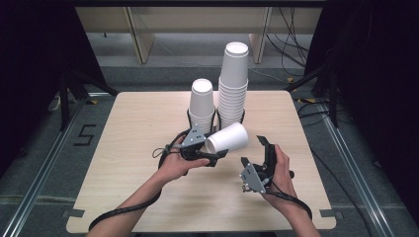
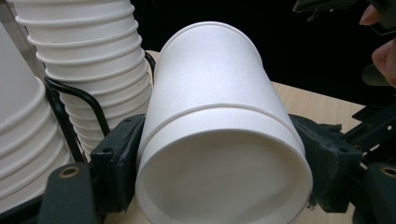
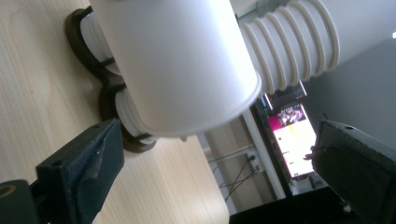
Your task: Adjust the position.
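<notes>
Left gripper (image 1: 210, 157) clamps one paper cup (image 1: 228, 138) at frame centre — pulled, not yet placed; right gripper (image 1: 253, 153) open, empty; stacks (image 1: 233, 84) remain.

Bright, even overhead light; dark surroundings; close views slightly soft.

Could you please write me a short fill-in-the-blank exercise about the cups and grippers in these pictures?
1. The left gripper is shut on a single white ____ lying on its side.
2. The right gripper has its jaws ____, with nothing pressed between them.
3. The number of cup stacks standing in the black wire holder is ____.
4. The taller stack stands on the ____ in the high view.

Missing words: cup; open; two; right
</notes>
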`<state>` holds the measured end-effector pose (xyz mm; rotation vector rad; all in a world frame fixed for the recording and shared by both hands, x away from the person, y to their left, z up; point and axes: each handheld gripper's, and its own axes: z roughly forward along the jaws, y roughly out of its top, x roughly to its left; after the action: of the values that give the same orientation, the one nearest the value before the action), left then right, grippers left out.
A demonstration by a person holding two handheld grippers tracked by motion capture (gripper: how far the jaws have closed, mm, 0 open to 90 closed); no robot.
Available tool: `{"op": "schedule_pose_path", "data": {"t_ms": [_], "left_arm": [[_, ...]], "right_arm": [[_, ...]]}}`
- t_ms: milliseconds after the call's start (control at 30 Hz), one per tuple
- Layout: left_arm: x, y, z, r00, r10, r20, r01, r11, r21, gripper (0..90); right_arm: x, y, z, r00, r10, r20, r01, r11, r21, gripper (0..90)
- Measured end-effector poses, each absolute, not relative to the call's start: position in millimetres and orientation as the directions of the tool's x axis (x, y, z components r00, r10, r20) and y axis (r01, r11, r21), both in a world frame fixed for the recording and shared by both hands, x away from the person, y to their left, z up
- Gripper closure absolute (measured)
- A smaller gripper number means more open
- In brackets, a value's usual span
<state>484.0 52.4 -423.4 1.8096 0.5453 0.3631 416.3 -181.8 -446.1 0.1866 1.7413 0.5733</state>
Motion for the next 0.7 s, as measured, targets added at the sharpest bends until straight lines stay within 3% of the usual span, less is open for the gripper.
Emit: {"op": "schedule_pose_path", "data": {"t_ms": [100, 467, 700], "left_arm": [[482.4, 53.1, -426.4, 0.841, 0.539, -0.036, 0.185, -0.225, 0.957, 24.1], [482.4, 54.3, -430.8, 0.837, 0.545, -0.046, 0.204, -0.232, 0.951, 24.0], [485.2, 54.1, -431.5, 0.84, 0.542, -0.031, 0.2, -0.256, 0.946, 23.9]], "right_arm": [[416.2, -187.1, -447.9, -0.284, 0.502, -0.817, -0.138, 0.822, 0.553, 4.7], [419.9, -191.1, -447.2, -0.293, 0.545, -0.786, -0.117, 0.795, 0.595, 6.0], [421.4, -189.5, -447.4, -0.337, 0.643, -0.688, -0.055, 0.716, 0.696, 6.9]]}}
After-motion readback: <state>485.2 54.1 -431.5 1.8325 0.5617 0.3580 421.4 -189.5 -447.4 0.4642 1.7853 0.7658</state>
